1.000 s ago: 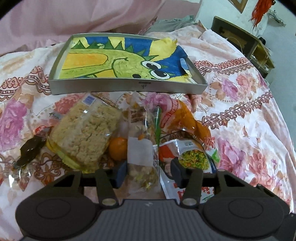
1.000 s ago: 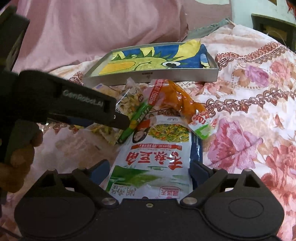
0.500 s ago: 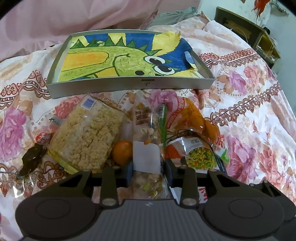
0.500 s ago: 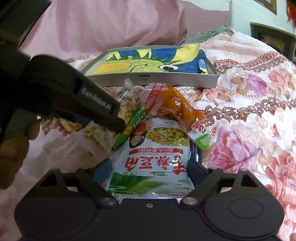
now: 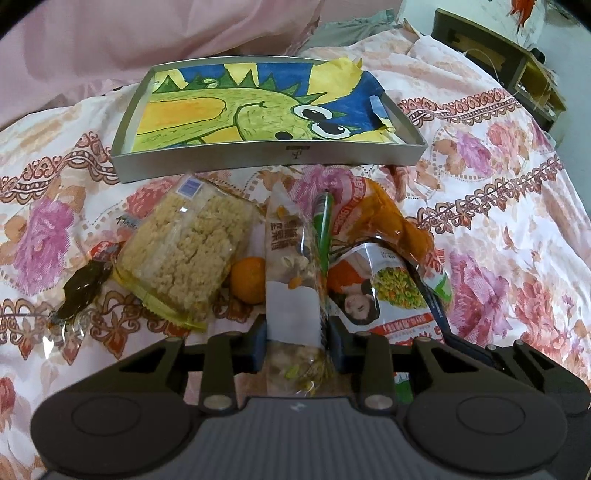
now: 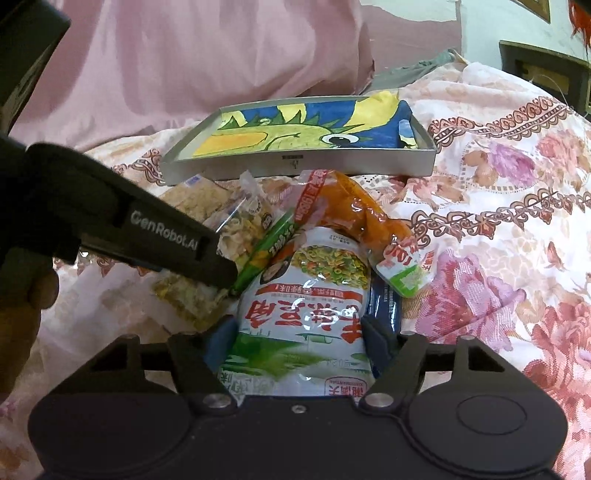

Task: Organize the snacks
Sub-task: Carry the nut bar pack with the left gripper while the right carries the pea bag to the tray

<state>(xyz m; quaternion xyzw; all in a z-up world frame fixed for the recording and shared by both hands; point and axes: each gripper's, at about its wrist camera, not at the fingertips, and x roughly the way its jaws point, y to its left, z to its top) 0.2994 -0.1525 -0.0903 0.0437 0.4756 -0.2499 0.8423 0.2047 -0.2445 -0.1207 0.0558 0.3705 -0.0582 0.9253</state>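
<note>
Snacks lie in a heap on a flowered bedspread before a grey tray (image 5: 266,157) lined with a dragon picture. My left gripper (image 5: 295,341) is shut on a clear packet of mixed nuts (image 5: 291,280). Beside it lie a rice-crisp pack (image 5: 184,251), a small orange (image 5: 249,278), an orange pouch (image 5: 384,225) and a green stick (image 5: 323,225). My right gripper (image 6: 295,336) is shut on a white bag of green peas (image 6: 306,295), which lies on the bed. The left gripper's body (image 6: 122,236) shows at left in the right wrist view.
A dark wrapped sweet (image 5: 83,288) lies at far left. Pink bedding (image 5: 147,33) rises behind the tray (image 6: 295,162). A dark wooden cabinet (image 5: 498,59) stands off the bed at the back right.
Both grippers closed: the left on the nut packet, the right on the pea bag. Both views have moved slightly nearer the tray.
</note>
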